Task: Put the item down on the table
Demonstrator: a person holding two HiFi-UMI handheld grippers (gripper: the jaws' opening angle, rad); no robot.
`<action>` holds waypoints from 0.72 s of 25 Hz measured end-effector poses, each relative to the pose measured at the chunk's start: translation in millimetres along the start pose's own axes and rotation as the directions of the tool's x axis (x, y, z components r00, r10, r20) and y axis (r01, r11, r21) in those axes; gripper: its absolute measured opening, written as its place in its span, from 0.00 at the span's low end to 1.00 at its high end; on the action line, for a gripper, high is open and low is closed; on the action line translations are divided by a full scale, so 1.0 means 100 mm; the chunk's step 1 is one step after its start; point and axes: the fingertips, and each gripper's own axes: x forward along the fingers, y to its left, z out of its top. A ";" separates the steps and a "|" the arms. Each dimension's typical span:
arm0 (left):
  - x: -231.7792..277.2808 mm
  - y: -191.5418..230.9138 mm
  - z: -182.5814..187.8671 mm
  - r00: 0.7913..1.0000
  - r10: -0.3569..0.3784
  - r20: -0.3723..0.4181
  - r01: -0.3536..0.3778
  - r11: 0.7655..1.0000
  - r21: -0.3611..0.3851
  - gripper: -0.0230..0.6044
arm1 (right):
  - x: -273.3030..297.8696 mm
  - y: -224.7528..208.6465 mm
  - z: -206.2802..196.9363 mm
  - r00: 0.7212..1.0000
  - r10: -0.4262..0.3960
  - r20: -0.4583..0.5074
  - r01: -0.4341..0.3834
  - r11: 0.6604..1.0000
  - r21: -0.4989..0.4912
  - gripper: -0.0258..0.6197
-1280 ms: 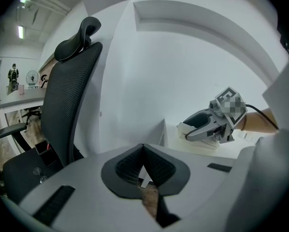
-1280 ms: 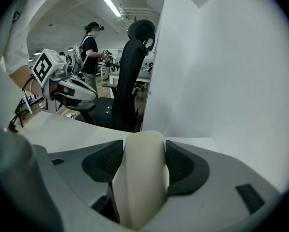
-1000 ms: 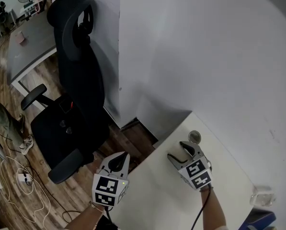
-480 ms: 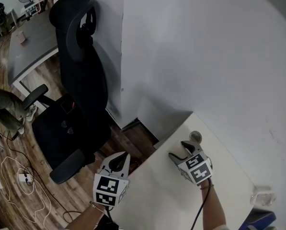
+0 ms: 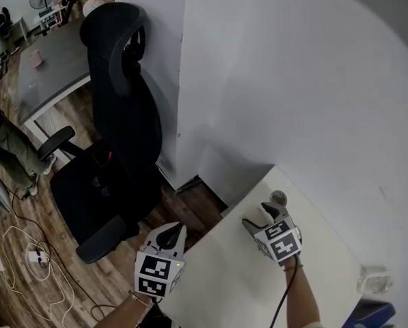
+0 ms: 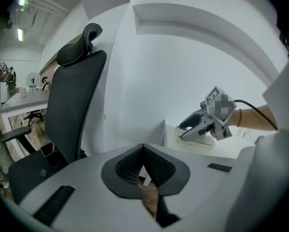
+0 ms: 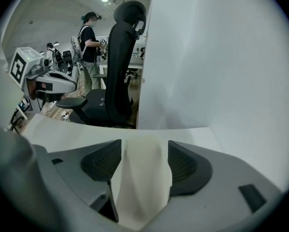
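left gripper (image 5: 171, 231): off the tabletop's near-left edge, over the floor, beside the chair (image 5: 115, 135); fingers (image 6: 134, 161) pressed together, nothing between them
left pose: pointing up-screen toward the wall, roughly level, well apart from the item
tabletop (image 5: 217, 272): white; far corner just beyond the right gripper
item (image 7: 143, 175): pale cream piece, blurred, kind not clear; sits between the right fingers, long axis running along them and out past the tips
item height: from the left gripper view a flat pale slab shows under the right gripper, looks to be on or just off the tabletop; contact not certain
right gripper (image 5: 261, 217): the nearer one, already on the item; fingers (image 7: 103, 161) part open, the item fills the gap and seems to touch both pads
right pose: low over the tabletop near the far-left corner, tips toward the wall, tilted slightly down
round thing (image 5: 279, 197): small, on the tabletop just beyond the right tips; keep the item off it
next move (judgement): lower a touch if needed, spread the right fingers, back straight out along the item's long axis
risk (judgement): the corner edge is near, so a sideways drag could push the item off
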 end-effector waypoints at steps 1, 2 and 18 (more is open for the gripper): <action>-0.02 0.00 0.00 1.000 0.002 0.000 -0.002 1.000 0.001 0.06 | -0.04 0.01 0.03 1.000 -0.002 0.014 0.002 1.000 0.009 0.51; -0.04 0.00 0.01 1.000 0.005 0.002 -0.005 1.000 0.001 0.06 | -0.09 0.02 0.07 0.999 -0.005 0.034 0.005 1.000 0.021 0.51; -0.51 -0.44 0.50 0.993 -0.020 0.113 0.016 0.999 0.038 0.06 | -1.37 0.00 -0.06 0.929 -0.271 0.252 0.143 0.892 0.430 0.41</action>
